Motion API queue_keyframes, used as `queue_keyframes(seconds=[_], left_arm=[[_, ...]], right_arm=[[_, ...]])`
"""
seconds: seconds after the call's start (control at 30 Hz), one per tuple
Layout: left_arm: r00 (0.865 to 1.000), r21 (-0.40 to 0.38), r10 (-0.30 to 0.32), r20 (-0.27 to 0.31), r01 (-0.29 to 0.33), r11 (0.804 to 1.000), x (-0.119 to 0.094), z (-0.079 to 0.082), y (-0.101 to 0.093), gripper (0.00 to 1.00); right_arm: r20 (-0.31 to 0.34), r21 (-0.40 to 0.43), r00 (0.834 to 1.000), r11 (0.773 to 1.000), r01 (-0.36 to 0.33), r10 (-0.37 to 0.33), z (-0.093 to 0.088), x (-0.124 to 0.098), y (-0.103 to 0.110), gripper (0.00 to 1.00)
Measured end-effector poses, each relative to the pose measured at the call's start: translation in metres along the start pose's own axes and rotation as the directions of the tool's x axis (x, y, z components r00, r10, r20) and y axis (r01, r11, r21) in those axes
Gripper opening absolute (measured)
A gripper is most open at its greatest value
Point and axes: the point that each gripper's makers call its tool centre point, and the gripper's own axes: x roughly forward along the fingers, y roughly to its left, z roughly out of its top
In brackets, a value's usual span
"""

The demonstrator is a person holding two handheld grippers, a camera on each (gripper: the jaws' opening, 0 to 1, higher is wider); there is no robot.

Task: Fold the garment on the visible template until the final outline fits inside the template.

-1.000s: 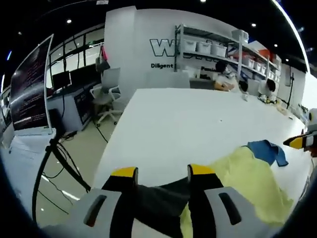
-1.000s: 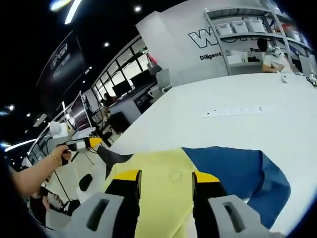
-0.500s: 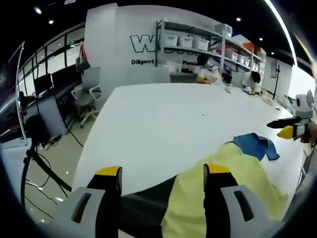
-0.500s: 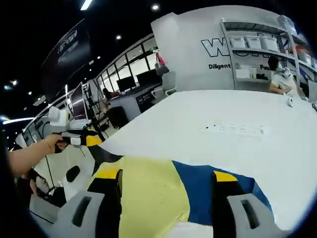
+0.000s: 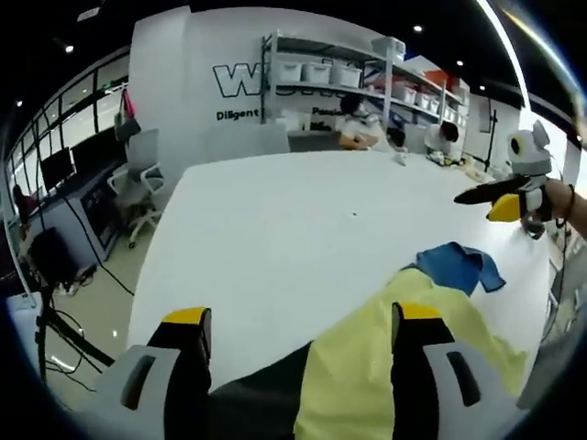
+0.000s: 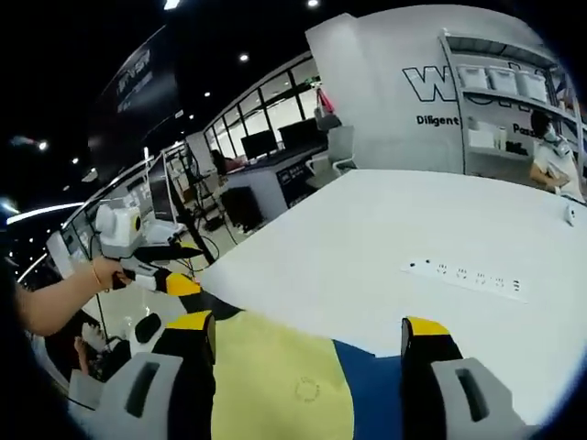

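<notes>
On table, yellow-blue garment, power strip beyond right tool

- Soft cloth garment: pale yellow body, one blue sleeve, one black part near the view's bottom edge.
- Broad flat table: plain white.
- Left gripper: black jaws, yellow tips, grey bases.
- Right gripper: the same black, yellow and grey.
- Long power strip: white, dark sockets.
</notes>
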Motion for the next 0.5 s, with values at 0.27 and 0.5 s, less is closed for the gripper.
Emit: queue_keyframes(seconds=[0.27,0.5], left_arm=[[0.988,0.026,-0.097,-0.119,0.101,0.995,0.015,-0.035,-0.024,0.72],[0.973,0.063,-0.131,-0.190,0.145,0.987,0.029,-0.060,-0.030,0.69]], right_arm=[[-0.173,-0.097,0.984,0.994,-0.047,0.030,-0.047,0.028,-0.003,0.80],[-0.263,-0.156,0.961,0.980,-0.125,0.081,-0.078,0.054,-0.010,0.74]])
